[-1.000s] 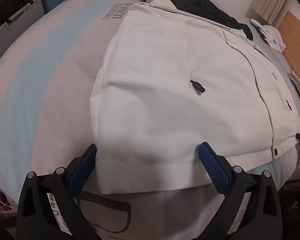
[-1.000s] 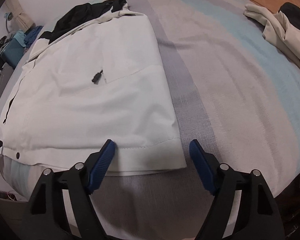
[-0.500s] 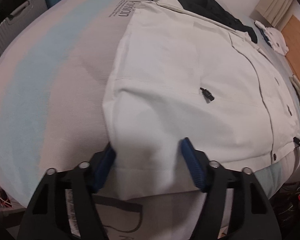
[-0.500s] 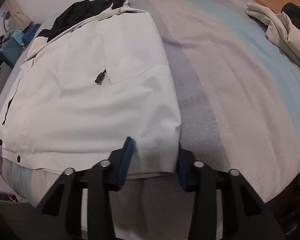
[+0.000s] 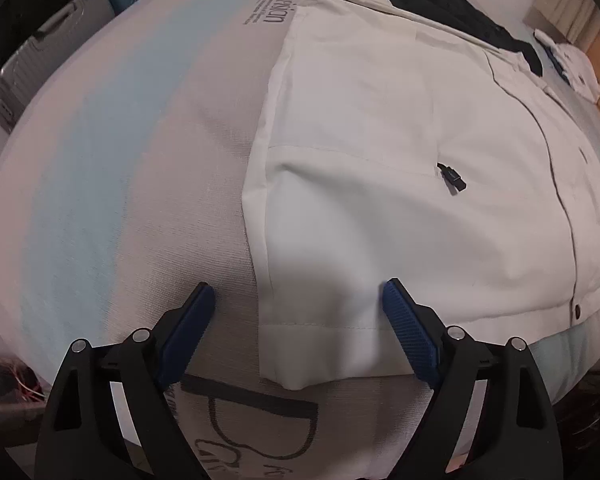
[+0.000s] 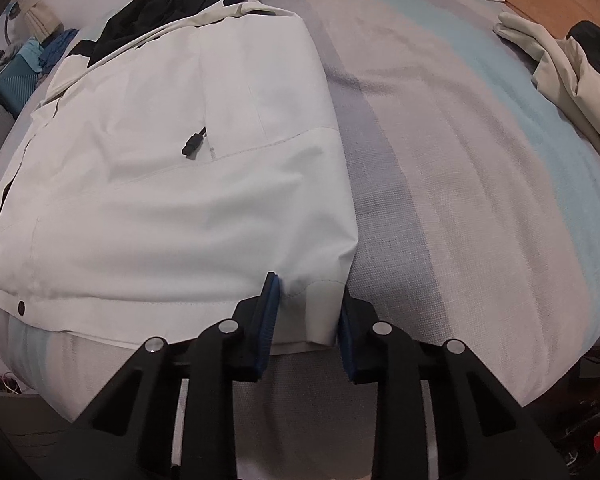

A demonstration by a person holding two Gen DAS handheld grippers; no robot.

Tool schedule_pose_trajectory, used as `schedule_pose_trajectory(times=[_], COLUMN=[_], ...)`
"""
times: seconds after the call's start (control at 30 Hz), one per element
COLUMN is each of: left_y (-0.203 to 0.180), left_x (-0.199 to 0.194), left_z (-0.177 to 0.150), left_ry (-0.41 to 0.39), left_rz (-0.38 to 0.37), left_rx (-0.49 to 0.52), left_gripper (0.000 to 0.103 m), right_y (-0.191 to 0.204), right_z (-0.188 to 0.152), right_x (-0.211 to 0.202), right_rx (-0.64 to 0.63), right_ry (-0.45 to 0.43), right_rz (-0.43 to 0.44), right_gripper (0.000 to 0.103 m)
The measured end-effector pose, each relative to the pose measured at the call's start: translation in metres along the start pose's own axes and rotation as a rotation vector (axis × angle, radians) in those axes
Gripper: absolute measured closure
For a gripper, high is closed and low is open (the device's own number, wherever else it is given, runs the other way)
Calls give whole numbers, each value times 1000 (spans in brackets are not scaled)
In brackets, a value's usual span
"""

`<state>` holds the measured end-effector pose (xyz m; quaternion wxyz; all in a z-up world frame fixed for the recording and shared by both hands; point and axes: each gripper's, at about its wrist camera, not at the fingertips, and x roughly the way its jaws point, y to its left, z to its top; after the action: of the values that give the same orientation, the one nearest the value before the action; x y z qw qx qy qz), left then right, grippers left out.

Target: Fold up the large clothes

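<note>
1. A white jacket (image 5: 400, 184) lies spread flat, front up, on the striped bed (image 5: 112, 152), its hem along the near edge of the mattress
2. The right tongs (image 6: 306, 312) have just been closing and now pinch the jacket's near corner, the hem bunched between the blue pads
3. The left tongs (image 5: 296, 320) have just been opening again and stand wide, straddling the other hem corner without pressing it; only one pad sits over cloth, the other over bare bed
4. To do this well, I'd say the left tongs want to shift over so both pads bracket the corner, then bite through all layers at the same depth as the right, so the hem lifts level
5. Lift both corners together and carry them toward the collar, keeping the hem taut
6. Hard to tell: how many layers the right pads hold, and the sleeves are hidden, likely tucked under
7. The dark lining (image 6: 168, 4) at the collar is bunched and unclear
</note>
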<state>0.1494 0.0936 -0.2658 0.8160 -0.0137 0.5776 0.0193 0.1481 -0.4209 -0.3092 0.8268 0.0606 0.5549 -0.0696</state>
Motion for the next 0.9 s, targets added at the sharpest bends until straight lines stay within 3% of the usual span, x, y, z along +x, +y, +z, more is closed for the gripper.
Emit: schedule_pose_trajectory(times=[0.27,0.4,0.43,0.6,0.9], left_y=[0,-3,-6,-8,-18], left_x=[-3,-10,-12,-18,-35], left_z=[-1,-1,-1,0,7], left_ry=[7,-7,-9,-24,-66], left_rz=[-52,-70,-71,-78,-77], left_rx=[-28,-17,-10,-12,26], left_gripper=[53,89,93,97,98], right_y=[1,1,1,-3,-1], right_z=[0,3,3,4,9], right_x=[3,3,3,-2,-21], right_rx=[12,-5,-9,12,1], right_ry=[10,11,9,11,-13], right_rz=[-2,1,2,46,68], right_gripper=[74,74,74,96,100])
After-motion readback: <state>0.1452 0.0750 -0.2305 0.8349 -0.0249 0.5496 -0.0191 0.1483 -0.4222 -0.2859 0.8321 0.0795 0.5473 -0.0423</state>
